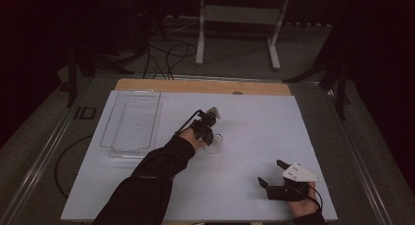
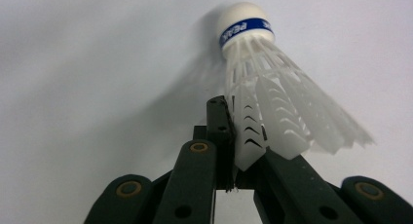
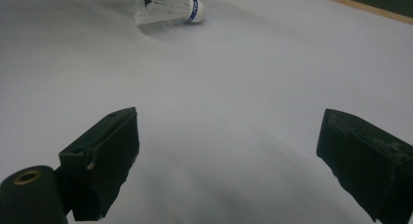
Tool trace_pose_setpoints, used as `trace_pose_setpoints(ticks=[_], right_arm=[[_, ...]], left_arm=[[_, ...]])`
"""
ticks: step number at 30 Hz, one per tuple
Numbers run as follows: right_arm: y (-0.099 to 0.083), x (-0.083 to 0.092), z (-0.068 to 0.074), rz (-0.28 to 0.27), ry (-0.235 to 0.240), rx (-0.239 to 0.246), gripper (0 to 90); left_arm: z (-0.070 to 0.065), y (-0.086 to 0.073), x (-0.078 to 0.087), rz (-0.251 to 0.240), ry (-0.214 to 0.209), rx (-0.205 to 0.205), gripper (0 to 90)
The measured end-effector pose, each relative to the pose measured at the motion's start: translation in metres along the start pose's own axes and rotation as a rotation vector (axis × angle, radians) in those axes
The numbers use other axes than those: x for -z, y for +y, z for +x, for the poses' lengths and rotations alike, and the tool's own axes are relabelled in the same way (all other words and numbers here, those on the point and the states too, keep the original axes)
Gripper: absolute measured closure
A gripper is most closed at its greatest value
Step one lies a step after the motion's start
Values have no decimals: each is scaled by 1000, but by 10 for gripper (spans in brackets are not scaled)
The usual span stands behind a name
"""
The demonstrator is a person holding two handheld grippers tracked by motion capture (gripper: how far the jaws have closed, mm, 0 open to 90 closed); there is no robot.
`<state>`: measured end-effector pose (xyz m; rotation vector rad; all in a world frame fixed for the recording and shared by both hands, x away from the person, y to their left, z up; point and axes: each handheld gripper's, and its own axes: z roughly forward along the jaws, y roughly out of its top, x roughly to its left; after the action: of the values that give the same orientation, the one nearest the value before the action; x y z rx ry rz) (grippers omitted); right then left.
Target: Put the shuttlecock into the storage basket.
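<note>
The left tongs [image 2: 234,151] are clamped on the edge of the shuttlecock [image 2: 272,97] skirt, mid-table [image 1: 254,117], probably because the thin plastic vanes offer an easier pinch than the round cork. The cork points away, so it hangs clear. The right tongs [image 3: 226,151] rest apart, idle near the front corner, out of the way. A clear tray [image 1: 131,122] waits at left, likely its destination.

My left gripper [image 1: 211,135] sits near the middle of the table [image 1: 254,132], and the shuttlecock [image 2: 272,102] lies on the sheet right at its tip, skirt caught between my jaws and cork end pointing away from me. The clear tray [image 1: 131,121] lies off to that gripper's left, well apart, nearer the table's far edge. My right gripper [image 1: 275,175] rests to the right and closer to me, with the shuttlecock [image 3: 168,9] far ahead of it and to the left.
</note>
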<state>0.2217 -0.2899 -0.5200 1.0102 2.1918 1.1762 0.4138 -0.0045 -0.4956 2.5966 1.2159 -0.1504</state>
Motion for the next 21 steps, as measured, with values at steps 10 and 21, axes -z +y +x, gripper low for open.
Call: trace_pose_setpoints(ticks=[10,21], right_arm=[[0,0,1,2,-1,7,83],[1,0,1,0,-3,8,83]], left_arm=[[-6,0,13,-16,3,-88,898],[-14,-5,9,40,-27,-173,898]])
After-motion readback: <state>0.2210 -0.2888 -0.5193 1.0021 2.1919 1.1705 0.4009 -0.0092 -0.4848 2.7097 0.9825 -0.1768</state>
